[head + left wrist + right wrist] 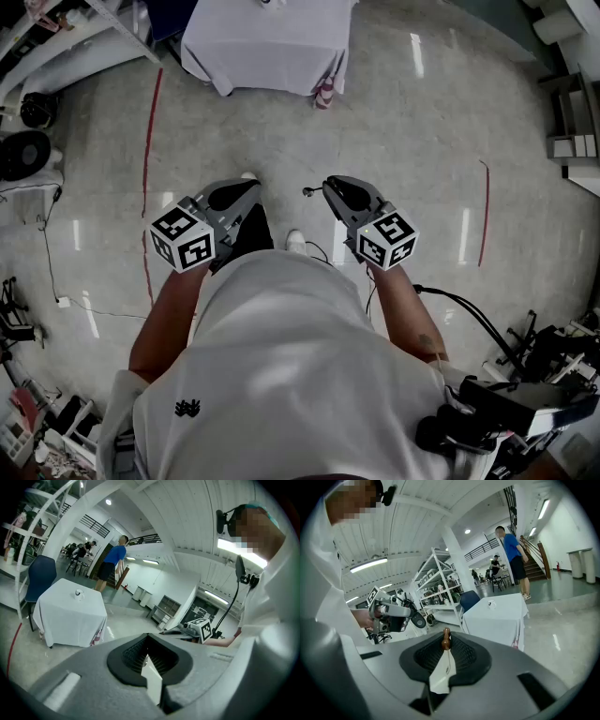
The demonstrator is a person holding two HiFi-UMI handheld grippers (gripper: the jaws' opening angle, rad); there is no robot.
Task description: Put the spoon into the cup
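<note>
The table (267, 47) with a white cloth stands some way off across the floor, and a small white cup (78, 593) sits on its top, also visible as the cup (491, 603). My right gripper (328, 185) is shut on the spoon (307, 191), whose brown end (446, 638) sticks up between the pads. My left gripper (248, 187) is held beside it at waist height, jaws together with nothing between them. Both grippers are well short of the table. In their own views the left gripper (147, 656) and right gripper (446, 648) both face the table.
A blue chair (42, 573) stands behind the table. Metal shelving (436, 588) runs along one side. A person in blue (112, 564) stands beyond the table. Red tape lines (147, 169) mark the floor. Equipment and cables (525, 403) lie close to me.
</note>
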